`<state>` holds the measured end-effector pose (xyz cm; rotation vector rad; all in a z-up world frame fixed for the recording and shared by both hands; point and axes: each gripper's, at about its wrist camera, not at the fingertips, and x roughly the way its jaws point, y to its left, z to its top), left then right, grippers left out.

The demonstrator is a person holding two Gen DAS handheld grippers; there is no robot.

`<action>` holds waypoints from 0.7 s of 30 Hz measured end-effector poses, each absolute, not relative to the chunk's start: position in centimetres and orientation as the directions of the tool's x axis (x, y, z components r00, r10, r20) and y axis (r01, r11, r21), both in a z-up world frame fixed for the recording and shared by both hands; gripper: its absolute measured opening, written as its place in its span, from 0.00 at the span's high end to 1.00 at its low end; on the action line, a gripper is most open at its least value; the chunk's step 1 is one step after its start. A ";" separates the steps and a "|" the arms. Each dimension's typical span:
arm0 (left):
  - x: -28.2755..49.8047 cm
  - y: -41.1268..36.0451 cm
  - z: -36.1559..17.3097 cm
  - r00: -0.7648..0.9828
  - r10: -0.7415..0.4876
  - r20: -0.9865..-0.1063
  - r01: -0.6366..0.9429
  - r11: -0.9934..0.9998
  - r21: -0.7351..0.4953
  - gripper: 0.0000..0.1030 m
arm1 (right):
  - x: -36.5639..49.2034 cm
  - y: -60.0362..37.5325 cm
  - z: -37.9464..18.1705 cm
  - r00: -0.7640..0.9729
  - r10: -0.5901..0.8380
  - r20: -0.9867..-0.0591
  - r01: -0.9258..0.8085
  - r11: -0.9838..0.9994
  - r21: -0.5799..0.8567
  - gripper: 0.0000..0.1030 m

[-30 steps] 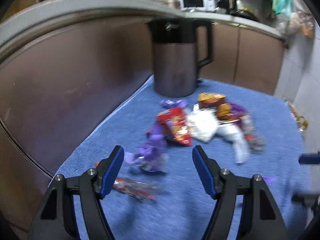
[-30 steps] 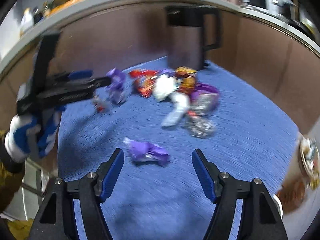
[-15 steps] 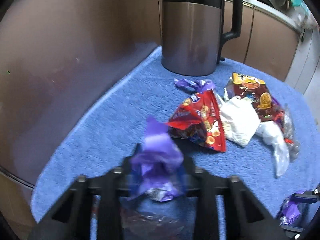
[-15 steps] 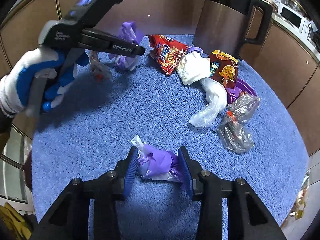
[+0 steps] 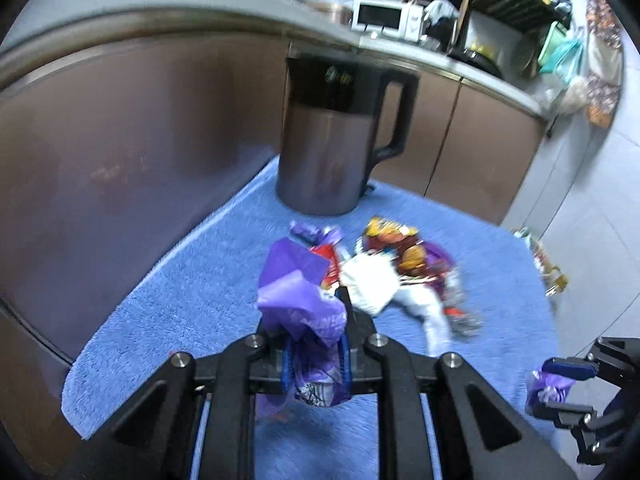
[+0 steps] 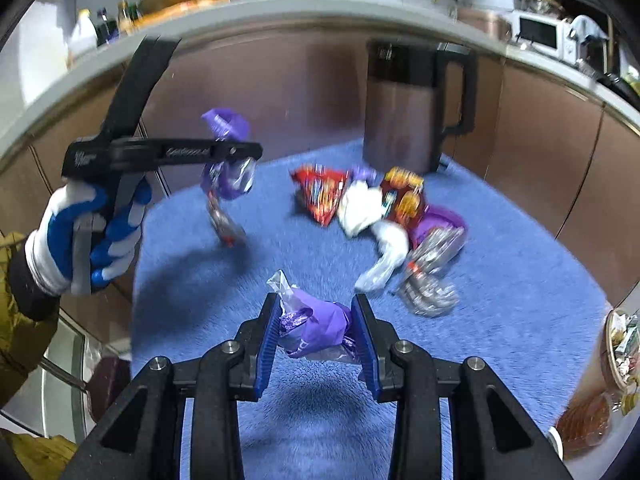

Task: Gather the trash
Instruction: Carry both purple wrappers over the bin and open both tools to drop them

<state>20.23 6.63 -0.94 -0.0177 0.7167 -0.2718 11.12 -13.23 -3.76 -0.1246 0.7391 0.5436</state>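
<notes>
My left gripper [image 5: 314, 354] is shut on a crumpled purple wrapper [image 5: 304, 304] and holds it above the blue mat [image 5: 192, 300]; it also shows in the right wrist view [image 6: 230, 150], lifted at the left. My right gripper [image 6: 316, 332] is shut on a second purple wrapper [image 6: 316, 330], raised just over the mat [image 6: 520, 300]. It shows at the lower right of the left wrist view [image 5: 560, 384]. A pile of trash lies mid-mat: a red snack bag [image 6: 320, 194], a white wad [image 6: 360, 208], a dark red bag [image 6: 404, 196], clear plastic [image 6: 432, 276].
A tall steel kettle [image 5: 332, 140] with a black handle stands at the mat's far edge against brown cabinet doors [image 5: 120, 152]. A small clear wrapper [image 6: 222, 220] lies under the left gripper. A purple lid [image 6: 440, 220] lies under the pile.
Both grippers closed on their purple wrappers and lifted them off the mat. The left gripper rose higher and pulled back from the pile.
</notes>
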 end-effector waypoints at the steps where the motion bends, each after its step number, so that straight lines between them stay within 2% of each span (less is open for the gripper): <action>1: 19.4 6.3 -0.2 0.728 -0.251 -0.637 0.243 0.965 -0.102 0.84 | 10.7 -13.5 -3.2 0.617 0.428 -0.660 -0.510 0.856 0.078 0.67; 14: 11.4 0.9 4.8 0.786 -0.279 -0.552 0.286 0.955 -0.075 0.84 | 3.1 -21.0 1.3 0.738 0.384 -0.555 -0.400 0.911 0.098 0.67; 17: 9.9 -0.9 5.3 0.790 -0.304 -0.532 0.316 0.946 -0.070 0.84 | 2.0 -23.3 1.5 0.762 0.361 -0.538 -0.361 0.926 0.110 0.67; 21: 8.0 -5.5 5.8 0.751 -0.363 -0.551 0.410 0.911 -0.041 0.84 | 0.2 -27.1 1.6 0.796 0.311 -0.519 -0.285 0.950 0.131 0.67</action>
